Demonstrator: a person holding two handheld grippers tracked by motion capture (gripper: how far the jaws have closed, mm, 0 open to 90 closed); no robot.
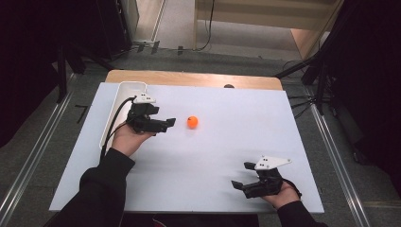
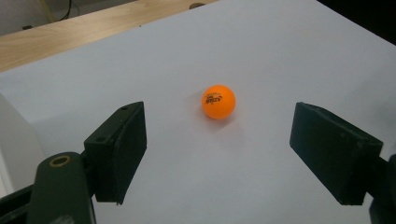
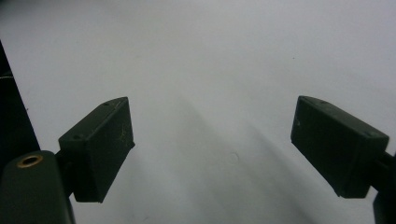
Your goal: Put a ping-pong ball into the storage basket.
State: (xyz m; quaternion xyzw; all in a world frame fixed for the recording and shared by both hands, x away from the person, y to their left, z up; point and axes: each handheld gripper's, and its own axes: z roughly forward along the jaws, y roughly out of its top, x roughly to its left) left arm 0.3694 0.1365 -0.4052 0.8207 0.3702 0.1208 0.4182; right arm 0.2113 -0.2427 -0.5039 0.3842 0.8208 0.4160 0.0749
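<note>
On the white table (image 1: pixel 213 156), the left gripper (image 2: pixel 219 154) is lining up on the orange ball (image 2: pixel 218 101) lying just ahead of its wide-apart jaws, likely needing a short advance before closing, while the right gripper (image 1: pixel 246 177) is idling, jaws apart.

We work at a wooden table (image 1: pixel 194 78) whose top is almost wholly covered by a large white sheet (image 1: pixel 227 142); only a strip of bare wood shows along the far edge. Directly on the sheet we see a small orange ball (image 1: pixel 192 122) with dark print on its side, resting left of the middle and nearer the far edge. Along the sheet's left edge lies a long, narrow white tray (image 1: pixel 124 94), its rounded far end near the wooden strip. A small dark round thing (image 1: pixel 229 86) sits at the far edge where wood meets sheet; we cannot tell what it is.
</note>
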